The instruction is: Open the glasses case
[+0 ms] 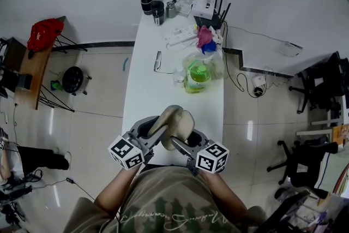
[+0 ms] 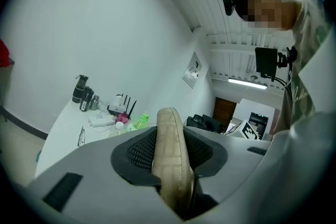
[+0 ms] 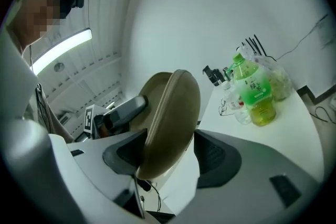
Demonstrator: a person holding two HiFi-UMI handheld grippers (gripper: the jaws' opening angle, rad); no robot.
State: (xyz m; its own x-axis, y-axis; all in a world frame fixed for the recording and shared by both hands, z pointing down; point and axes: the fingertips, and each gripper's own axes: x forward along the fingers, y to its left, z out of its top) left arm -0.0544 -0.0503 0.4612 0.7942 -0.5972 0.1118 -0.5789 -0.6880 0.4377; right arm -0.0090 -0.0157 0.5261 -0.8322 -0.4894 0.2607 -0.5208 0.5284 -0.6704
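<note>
The glasses case (image 1: 175, 120), a tan hard shell, is held up off the near end of the white table (image 1: 143, 90), just in front of the person's chest and between the two grippers.

The left gripper (image 1: 148, 129) is clamped on one shell of the case. In the left gripper view the shell's edge stands upright between the pads, and both pads bear on it.

The right gripper (image 1: 184, 143) has its jaws parted round the other shell. In the right gripper view one pad lies against the shell, while a gap shows on the far side, so this does not yet read as a firm grasp.

From the head view the case shows two rounded lobes that splay into a narrow V with a dark line between them. The right gripper view likewise shows a second tan surface behind the nearer shell. Judged from this, the two halves have begun to part at the hinge, but the case is not laid wide open and its inside cannot be seen.

What seems to be left is to secure the right-hand hold and swing the halves further apart.

A pair of spectacles (image 1: 157, 61) lies near the table's left edge, well apart from the case. A green bottle (image 1: 196, 75) stands right of it, at mid-table.
</note>
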